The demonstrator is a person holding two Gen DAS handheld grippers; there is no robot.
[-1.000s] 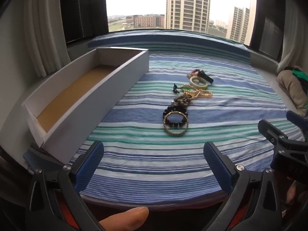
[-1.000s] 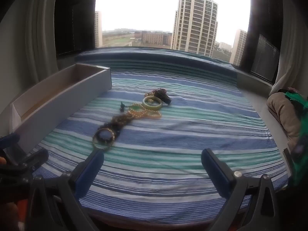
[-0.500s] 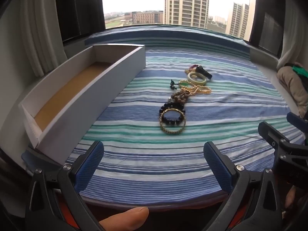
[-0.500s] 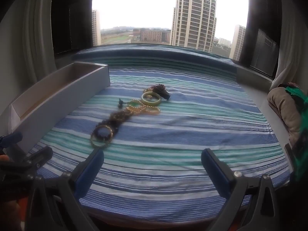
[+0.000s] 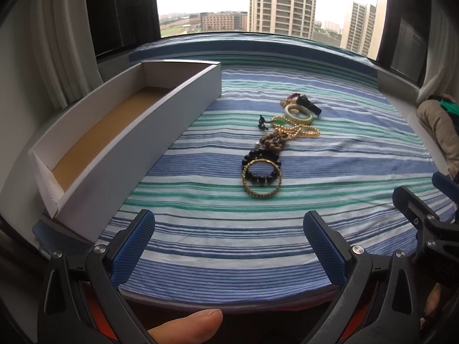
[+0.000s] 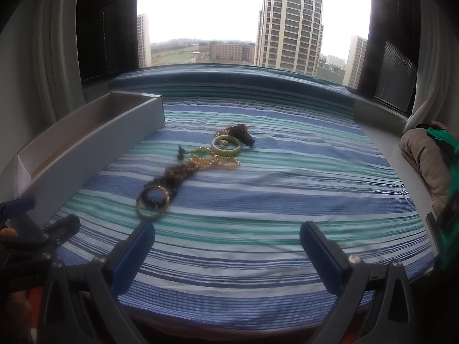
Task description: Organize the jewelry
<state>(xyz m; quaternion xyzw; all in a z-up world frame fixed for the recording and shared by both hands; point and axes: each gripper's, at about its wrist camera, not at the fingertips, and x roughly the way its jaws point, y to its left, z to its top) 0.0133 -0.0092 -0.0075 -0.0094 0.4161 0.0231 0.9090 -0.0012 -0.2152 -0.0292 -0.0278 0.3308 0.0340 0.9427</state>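
Task not begun: the jewelry (image 5: 276, 140) lies clustered mid-bed on the striped sheet (image 5: 358, 154); the white box (image 5: 137, 132) alongside holds nothing. Left gripper (image 5: 229, 246) and right gripper (image 6: 226, 250) hover near, fingers apart.

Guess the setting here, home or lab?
Likely a high-rise apartment bedroom: a striped bedsheet beneath a big window facing tower blocks, curtains at the sides, jewelry laid out beside a long box.

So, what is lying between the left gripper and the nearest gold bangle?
Only bare striped cloth. In the left wrist view, nothing sits between the open left gripper and the gold bangle, which rests apart from the fingers.
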